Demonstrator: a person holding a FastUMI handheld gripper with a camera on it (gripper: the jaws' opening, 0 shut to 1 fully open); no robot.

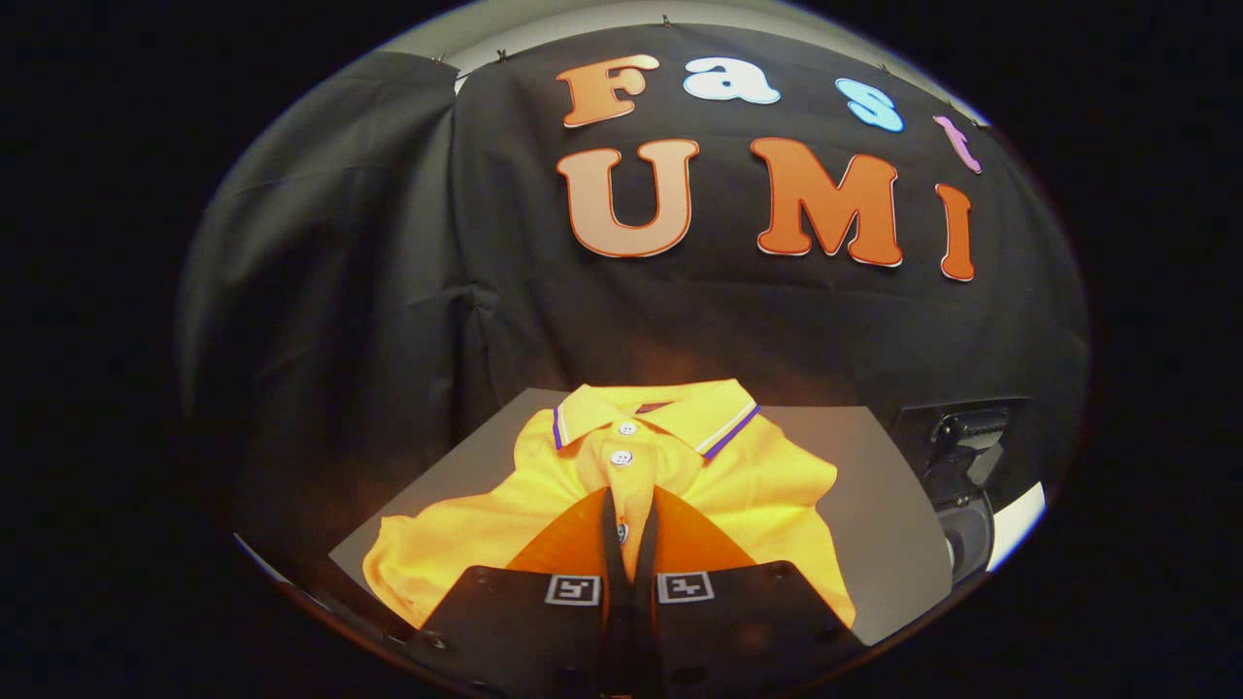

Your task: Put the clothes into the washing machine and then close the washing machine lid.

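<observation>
Gripper (629, 505) fingers are pinching nearly together over the button placket of the yellow polo shirt (767, 485), seemingly clamping a fold, with the shirt lying spread on the grey table (889, 505). Picking up looks like the step underway; lifting should follow, carrying the shirt toward the dark machine (961, 456) standing just beside its far sleeve.

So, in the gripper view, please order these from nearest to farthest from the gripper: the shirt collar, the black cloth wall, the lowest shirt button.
1. Lowest shirt button: in the narrow gap between the fingers of the gripper.
2. Shirt collar: beyond the fingers, at the shirt's far end.
3. Black cloth wall: behind the table, farthest.
</observation>
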